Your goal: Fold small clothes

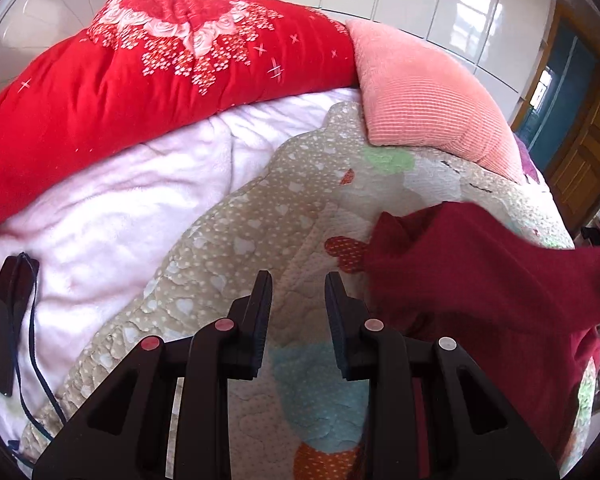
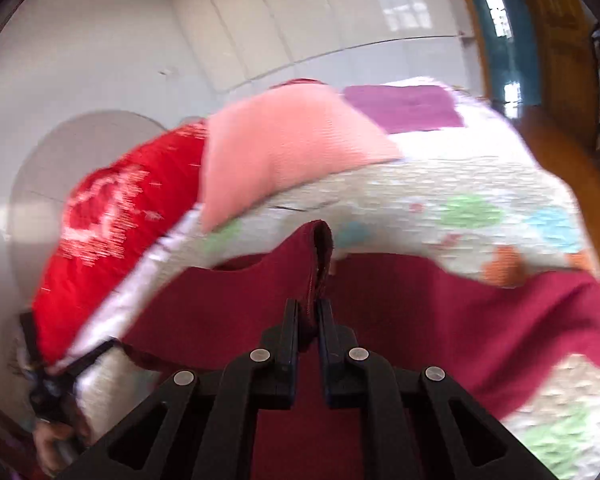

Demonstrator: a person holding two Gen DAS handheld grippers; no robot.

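A dark red knit garment [image 1: 480, 280] lies on the patterned quilt [image 1: 260, 208], to the right of my left gripper [image 1: 298, 284]. The left gripper is open and empty, hovering over bare quilt just left of the garment's edge. In the right wrist view my right gripper [image 2: 308, 312] is shut on a fold of the same dark red garment [image 2: 420, 312], pinching an edge that stands up between the fingers. The rest of the garment spreads below and to both sides. The right wrist view is blurred by motion.
A red floral duvet [image 1: 140, 80] and a pink ribbed pillow [image 1: 420, 92] lie at the back of the bed. A pale pink fleece blanket [image 1: 112, 208] covers the left, with a black device and cord [image 1: 8, 320] on it. A purple cloth [image 2: 404, 108] lies farther back.
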